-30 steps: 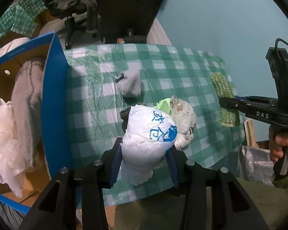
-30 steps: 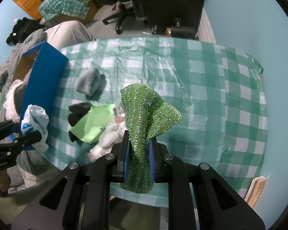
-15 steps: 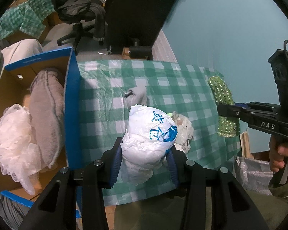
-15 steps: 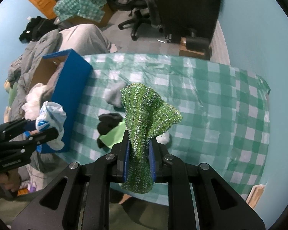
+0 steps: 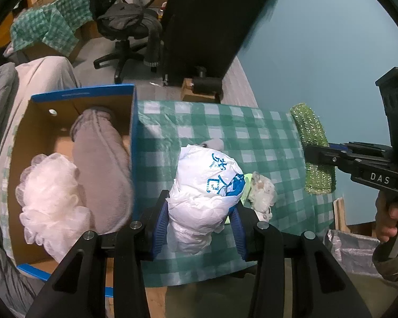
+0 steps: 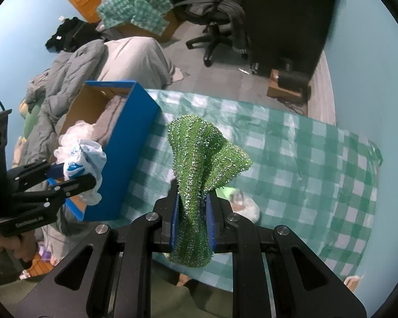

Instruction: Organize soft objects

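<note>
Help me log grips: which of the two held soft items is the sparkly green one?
The green sparkly cloth, pinched in the right gripper. The left gripper holds a crumpled white plastic bag with blue print.

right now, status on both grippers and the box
Left gripper shut on plastic bag. Right gripper shut on green cloth. Blue box open, towel and mesh sponge inside; path clear.

White letters "DAS" stand on the black body of the right tool (image 5: 319, 159), at the right. The white plastic bag (image 5: 207, 185) carries blue printed characters and a square mark, too crumpled to read.
</note>
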Demonstrator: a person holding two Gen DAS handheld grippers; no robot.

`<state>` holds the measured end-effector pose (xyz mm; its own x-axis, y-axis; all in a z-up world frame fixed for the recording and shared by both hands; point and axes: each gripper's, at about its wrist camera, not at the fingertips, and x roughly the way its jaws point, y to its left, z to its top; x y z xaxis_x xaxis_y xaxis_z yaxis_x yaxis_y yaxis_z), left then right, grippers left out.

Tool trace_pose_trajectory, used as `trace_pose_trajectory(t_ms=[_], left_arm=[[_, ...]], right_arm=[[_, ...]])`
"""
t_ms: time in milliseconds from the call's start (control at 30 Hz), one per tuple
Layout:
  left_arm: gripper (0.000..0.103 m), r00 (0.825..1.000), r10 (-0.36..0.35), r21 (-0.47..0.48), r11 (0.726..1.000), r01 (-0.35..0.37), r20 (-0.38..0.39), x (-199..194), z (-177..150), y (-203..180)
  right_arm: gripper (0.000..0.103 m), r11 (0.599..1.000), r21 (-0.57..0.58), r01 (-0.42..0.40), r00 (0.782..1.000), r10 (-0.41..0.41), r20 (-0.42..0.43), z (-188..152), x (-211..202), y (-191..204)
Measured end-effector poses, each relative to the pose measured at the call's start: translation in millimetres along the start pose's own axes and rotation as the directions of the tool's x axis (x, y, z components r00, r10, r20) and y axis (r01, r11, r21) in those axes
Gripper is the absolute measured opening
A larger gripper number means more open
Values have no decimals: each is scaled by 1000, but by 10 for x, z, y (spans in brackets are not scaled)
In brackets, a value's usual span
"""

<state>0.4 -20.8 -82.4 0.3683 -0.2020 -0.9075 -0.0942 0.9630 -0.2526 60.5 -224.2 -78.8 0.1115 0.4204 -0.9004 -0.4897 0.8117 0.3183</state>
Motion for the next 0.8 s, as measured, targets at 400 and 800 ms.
trace_pose_trajectory(t_ms=[400, 800], left_arm=[[43, 998, 49, -43, 998, -48, 35, -157, 112, 365], [43, 992, 105, -90, 991, -98, 70, -289, 251, 825]], right_arm=[[16, 996, -69, -50, 999, 51, 8, 342, 113, 394], [16, 983, -146, -107, 994, 106, -16, 669, 344, 853]])
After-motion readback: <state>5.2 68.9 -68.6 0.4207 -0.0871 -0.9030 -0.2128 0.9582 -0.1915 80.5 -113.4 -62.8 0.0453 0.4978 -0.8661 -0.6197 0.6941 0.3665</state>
